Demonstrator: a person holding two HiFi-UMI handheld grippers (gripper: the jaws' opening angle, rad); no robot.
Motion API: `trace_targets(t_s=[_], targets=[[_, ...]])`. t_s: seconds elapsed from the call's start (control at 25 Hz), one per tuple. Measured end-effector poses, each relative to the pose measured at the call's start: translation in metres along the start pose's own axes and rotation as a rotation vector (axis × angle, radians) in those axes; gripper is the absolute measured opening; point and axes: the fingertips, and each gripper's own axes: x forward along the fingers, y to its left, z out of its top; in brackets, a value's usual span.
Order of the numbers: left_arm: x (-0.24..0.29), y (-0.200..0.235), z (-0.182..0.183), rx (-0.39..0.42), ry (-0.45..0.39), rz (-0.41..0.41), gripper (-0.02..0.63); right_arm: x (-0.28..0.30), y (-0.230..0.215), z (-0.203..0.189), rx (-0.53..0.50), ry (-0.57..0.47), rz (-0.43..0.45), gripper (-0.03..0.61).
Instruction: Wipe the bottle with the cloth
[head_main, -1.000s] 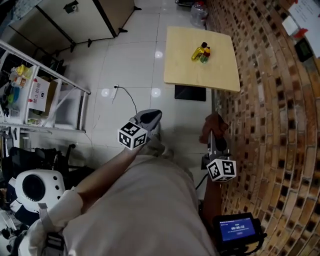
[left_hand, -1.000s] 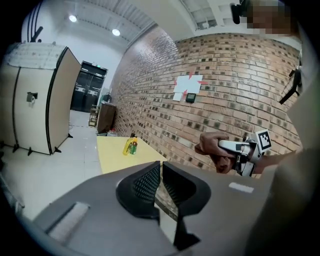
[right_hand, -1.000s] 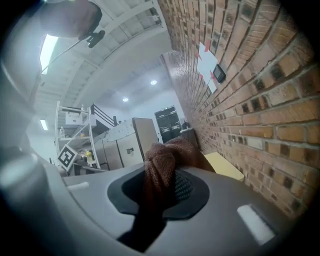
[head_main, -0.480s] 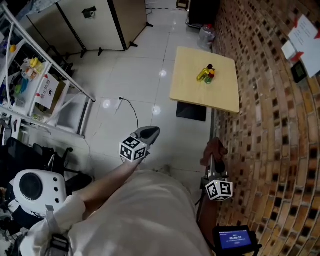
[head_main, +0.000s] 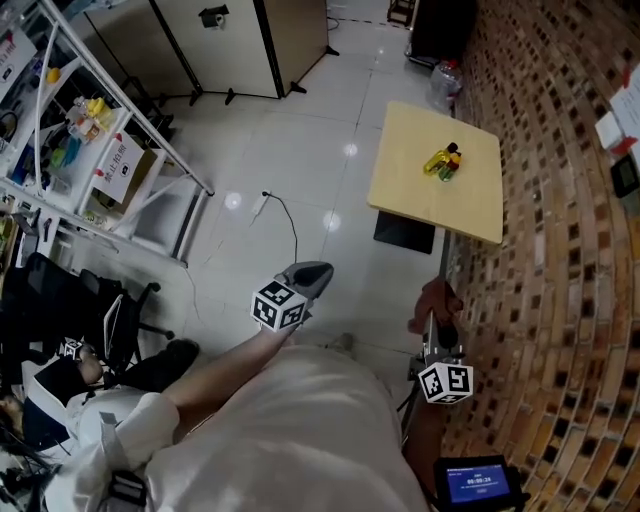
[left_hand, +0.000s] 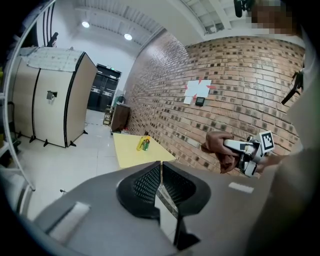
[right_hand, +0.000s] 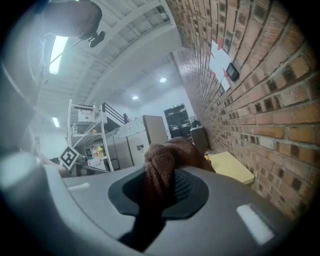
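Against a second ago: table (head_main: 440, 190) lower and further right in the head view, with more floor (head_main: 300, 130) and cabinet (head_main: 285, 40) showing beyond it. Same lie for the bottle (head_main: 441, 162): on its side on the table, toward the far part, untouched.

Left gripper (head_main: 316, 270) still well short of the table's near edge and off to its left. Jaws closed together, nothing between them. Right gripper (head_main: 437, 325) likewise short of the near edge, close to the wall (head_main: 560, 260). Jaws clamped on the brown cloth (head_main: 432, 300), bunched over the tips.

Right edge of the table along the wall, so little room on that side. Dark mat (head_main: 404, 232) on the floor under the near edge. Left of the table, wide bare floor as far as the rack (head_main: 150, 122), crossed only by a thin cable (head_main: 290, 215). Open floor between the grippers and the near edge.
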Motion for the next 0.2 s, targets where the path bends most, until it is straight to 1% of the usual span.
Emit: trace_targets(t_s=[0.2], targets=[[-0.0034, 0.0055, -0.0001, -0.002, -0.002, -0.004, 0.021, 0.0045, 0.0100, -0.0025, 0.008, 0.008, 0.016, 0.057]])
